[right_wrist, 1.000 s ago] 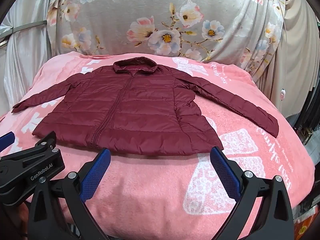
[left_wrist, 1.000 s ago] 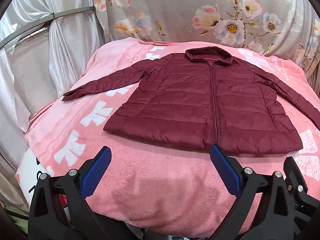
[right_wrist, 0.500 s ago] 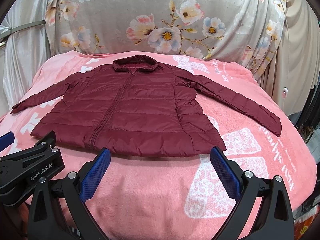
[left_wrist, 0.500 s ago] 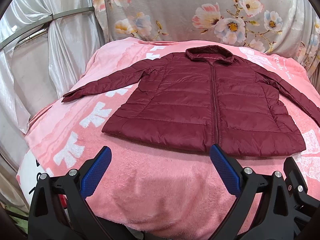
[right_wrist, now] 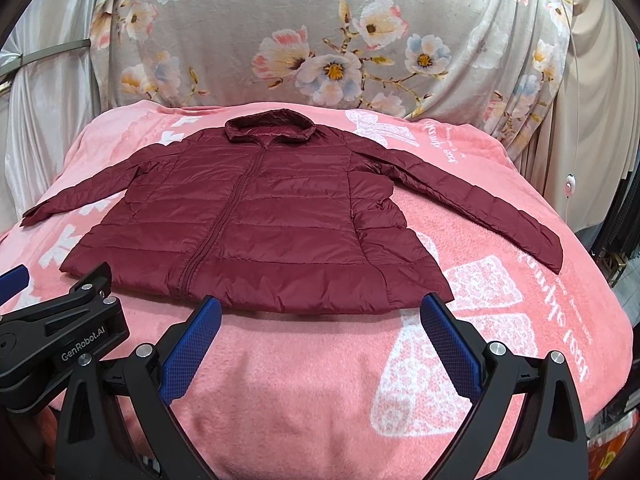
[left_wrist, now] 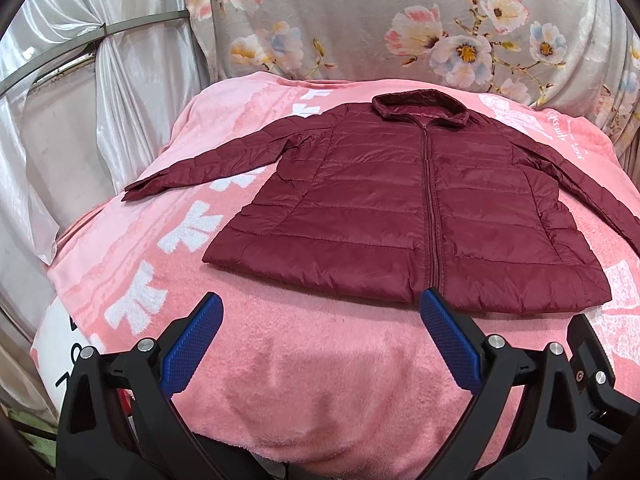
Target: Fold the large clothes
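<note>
Lying flat and zipped up on the pink blanket (left_wrist: pixel 312 364): maroon puffer jacket (left_wrist: pixel 372 216), collar toward 12 o'clock, hem toward 6 o'clock, both sleeves spread out and angled down to 9 and 3 o'clock. Unfolded throughout, front side up, zipper running straight down the middle.

Hovering over bare blanket at 6 o'clock of the hem: left gripper (left_wrist: pixel 320 312), jaws spread wide, nothing between the blue pads (left_wrist: pixel 192 344). In this view, right-hand pad tip overlapping the hem edge at the zipper's lower end; actual contact impossible to judge.

Alongside it, toward 3 o'clock: right gripper (right_wrist: pixel 320 312), jaws likewise spread wide and holding nothing, pointed at the jacket's right half, pad tips at the hem line in its own view. Visible at 8 o'clock in the right wrist view: black body of the left gripper, marked "GenRobot.AI".

Draped behind the blanket at 12 o'clock: grey floral cloth (right_wrist: pixel 320 48). Hanging at 9 o'clock in the left wrist view: pale satin curtain (left_wrist: pixel 132 92).
</note>
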{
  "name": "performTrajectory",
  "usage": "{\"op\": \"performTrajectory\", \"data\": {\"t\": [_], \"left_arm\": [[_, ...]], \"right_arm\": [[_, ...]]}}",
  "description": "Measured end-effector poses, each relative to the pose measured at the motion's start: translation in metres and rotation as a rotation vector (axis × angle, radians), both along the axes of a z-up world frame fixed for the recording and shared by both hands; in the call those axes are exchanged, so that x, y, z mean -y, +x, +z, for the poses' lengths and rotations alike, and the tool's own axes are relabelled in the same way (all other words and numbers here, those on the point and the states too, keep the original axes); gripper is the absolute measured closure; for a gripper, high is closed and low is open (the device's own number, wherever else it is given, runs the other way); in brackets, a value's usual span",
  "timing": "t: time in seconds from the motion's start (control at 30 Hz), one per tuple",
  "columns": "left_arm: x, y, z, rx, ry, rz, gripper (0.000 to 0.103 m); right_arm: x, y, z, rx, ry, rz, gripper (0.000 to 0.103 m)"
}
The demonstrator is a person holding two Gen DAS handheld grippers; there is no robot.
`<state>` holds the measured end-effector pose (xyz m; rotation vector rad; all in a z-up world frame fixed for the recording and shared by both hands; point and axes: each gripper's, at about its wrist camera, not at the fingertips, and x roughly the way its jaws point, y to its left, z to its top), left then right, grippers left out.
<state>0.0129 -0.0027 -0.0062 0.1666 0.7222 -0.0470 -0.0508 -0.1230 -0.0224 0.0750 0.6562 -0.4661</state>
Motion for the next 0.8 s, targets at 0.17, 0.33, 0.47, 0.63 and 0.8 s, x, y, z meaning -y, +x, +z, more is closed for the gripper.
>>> {"op": "performTrajectory", "data": {"t": [0.17,0.33,0.47,0.63,0.8], "left_arm": [[0.0022,0.0013,-0.0022,0.002,-0.002,-0.002,0.007],[0.0026,0.0011,-0.0028,0.002,-0.002,0.0,0.007],[0.0023,0.0014,-0.0032,0.002,-0.003,-0.002,0.007],[0.0013,0.0009,-0.0026,0.003,-0.003,-0.002,0.007],[0.0022,0.0011,-0.0036,0.001,-0.004,-0.003,0.007]], "right_arm": [[0.0009,0.0023,-0.0011,0.001,-0.001,-0.003,0.005],[0.0006,0.0016,-0.001,0.002,0.0,-0.002,0.005],[0.0005,0.0019,-0.0011,0.001,0.0,-0.002,0.005],[0.0005,0.002,-0.0013,0.001,0.001,-0.001,0.005],[0.0005,0.0017,-0.0011,0.001,-0.001,-0.003,0.005]]}}
